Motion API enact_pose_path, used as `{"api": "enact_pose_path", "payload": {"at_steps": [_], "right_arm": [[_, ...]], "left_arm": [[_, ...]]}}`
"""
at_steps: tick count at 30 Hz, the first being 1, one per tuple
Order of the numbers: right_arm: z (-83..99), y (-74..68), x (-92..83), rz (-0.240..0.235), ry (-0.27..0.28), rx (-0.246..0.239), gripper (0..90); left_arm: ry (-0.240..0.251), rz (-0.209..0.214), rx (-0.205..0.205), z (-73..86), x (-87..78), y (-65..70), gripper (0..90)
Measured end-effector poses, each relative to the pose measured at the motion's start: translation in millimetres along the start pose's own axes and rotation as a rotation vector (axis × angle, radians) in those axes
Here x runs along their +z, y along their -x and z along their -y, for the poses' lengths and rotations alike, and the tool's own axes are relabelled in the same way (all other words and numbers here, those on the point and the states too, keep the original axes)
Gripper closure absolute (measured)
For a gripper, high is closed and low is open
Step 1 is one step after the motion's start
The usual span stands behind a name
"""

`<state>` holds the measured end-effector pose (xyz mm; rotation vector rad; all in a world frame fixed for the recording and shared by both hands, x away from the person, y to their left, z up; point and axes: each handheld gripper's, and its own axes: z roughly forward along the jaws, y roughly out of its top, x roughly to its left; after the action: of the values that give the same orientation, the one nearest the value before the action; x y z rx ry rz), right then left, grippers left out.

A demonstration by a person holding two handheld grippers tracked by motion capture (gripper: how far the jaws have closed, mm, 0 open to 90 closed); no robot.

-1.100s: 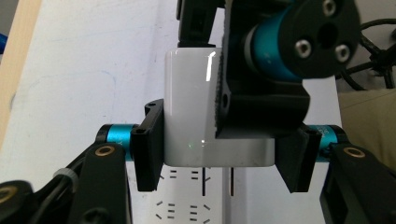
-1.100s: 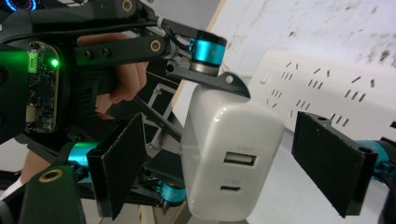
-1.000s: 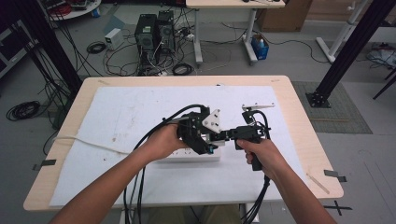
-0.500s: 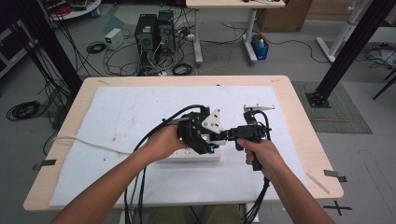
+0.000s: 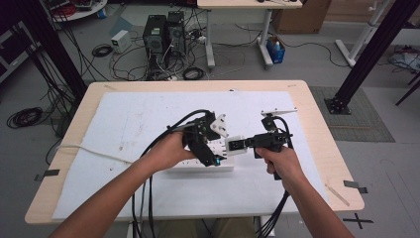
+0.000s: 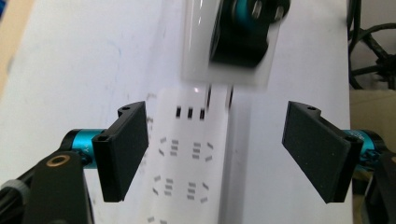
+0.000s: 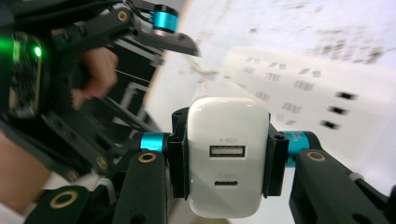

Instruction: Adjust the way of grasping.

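High view: rectangular wooden table (image 5: 317,106) under white sheet (image 5: 129,124); long white plastic power strip (image 5: 208,166); left gripper (image 6: 219,154), jaws just opening, empty above strip; right gripper (image 7: 229,156) clamping glossy white charger (image 7: 228,154), rounded, "USB" legible.

- Black two-jaw left gripper (image 5: 219,157): flat matte pads on teal anodised barrels, brass-ringed screws.
- Matching right gripper (image 7: 225,154); black cables bundled; forearms left bare.
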<state>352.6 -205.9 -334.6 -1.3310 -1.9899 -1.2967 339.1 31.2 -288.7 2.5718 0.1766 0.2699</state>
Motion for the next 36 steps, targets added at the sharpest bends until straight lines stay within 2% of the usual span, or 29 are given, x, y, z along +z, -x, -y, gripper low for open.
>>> {"api": "enact_pose_path", "payload": {"at_steps": [2, 5, 6, 10, 13, 18, 22, 25, 31, 34, 36], "right_arm": [[-2.0, -0.9, -5.5, 0.068, 0.001, -0.023, 62.0], [-6.2, -2.5, -13.0, 0.149, 0.000, -0.088, 62.0], [-8.1, -4.1, -16.8, 0.181, -0.004, -0.128, 62.0], [-13.4, -12.4, -27.8, 0.348, -0.060, -0.245, 62.0], [-16.1, -17.7, -34.6, 0.464, -0.109, -0.321, 62.0], [-22.7, -16.8, -45.3, 0.526, -0.176, -0.382, 62.0], [-26.0, -16.5, -50.1, 0.572, -0.221, -0.403, 62.0], [-27.3, -16.8, -51.0, 0.584, -0.243, -0.423, 62.0], [-29.0, -21.3, -46.9, 0.603, -0.276, -0.486, 62.0], [-28.1, -22.7, -44.6, 0.602, -0.281, -0.504, 62.0], [-27.0, -24.0, -44.2, 0.603, -0.283, -0.518, 62.0]], "left_arm": [[-0.011, 0.006, -0.040, 7.7, -3.2, -3.9, 22.6], [-0.053, 0.011, -0.078, 18.7, -7.4, -10.2, 19.0], [-0.066, 0.014, -0.090, 22.6, -8.6, -11.7, 18.9], [-0.148, 0.034, -0.111, 38.1, -15.3, -19.2, 19.0], [-0.175, 0.034, -0.119, 49.0, -23.3, -24.8, 18.9], [-0.207, 0.037, -0.156, 64.3, -38.2, -34.7, 18.9], [-0.213, 0.035, -0.174, 75.1, -48.7, -39.7, 18.9], [-0.222, 0.036, -0.182, 83.7, -53.4, -41.6, 19.0], [-0.300, 0.036, -0.183, 100.2, -57.1, -40.9, 19.0], [-0.317, 0.029, -0.198, 105.7, -60.6, -42.1, 18.9], [-0.296, 0.019, -0.224, 108.8, -64.2, -41.5, 18.9]]}}
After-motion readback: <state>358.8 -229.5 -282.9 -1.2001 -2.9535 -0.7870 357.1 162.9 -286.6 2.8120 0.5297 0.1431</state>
